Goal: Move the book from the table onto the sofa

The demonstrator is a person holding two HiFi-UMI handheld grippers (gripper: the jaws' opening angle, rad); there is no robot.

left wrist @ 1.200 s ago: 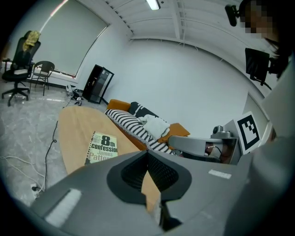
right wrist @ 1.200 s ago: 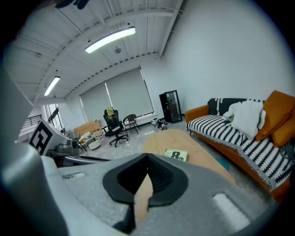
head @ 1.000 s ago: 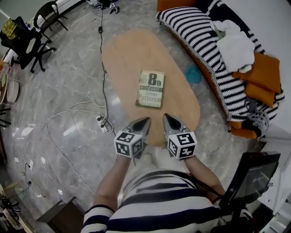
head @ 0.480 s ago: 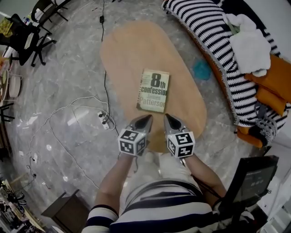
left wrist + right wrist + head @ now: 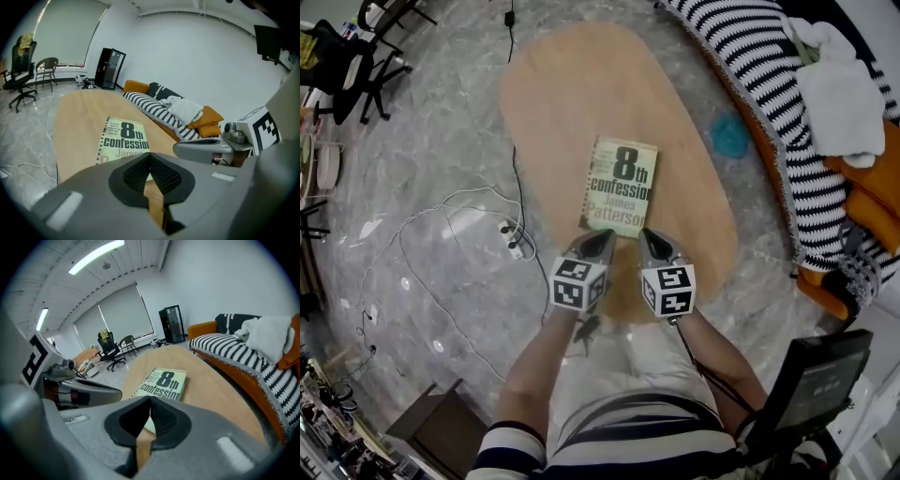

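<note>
Approach step: left claw (image 5: 604, 236) and right claw (image 5: 646, 235), both closed and empty, at the near edge of the book (image 5: 621, 187) lying flat on the bench (image 5: 572, 84); next, each must part to grip it (sofa (image 5: 759, 75) lies rightward)

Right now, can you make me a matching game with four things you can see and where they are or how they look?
Things:
1. book
2. white cloth
3. teal thing
4. left claw

Places or states:
A. lying on the sofa
B. shut, holding nothing
C. flat on the table
D. on the floor beside the table

Pairs: 1-C, 2-A, 3-D, 4-B
</note>
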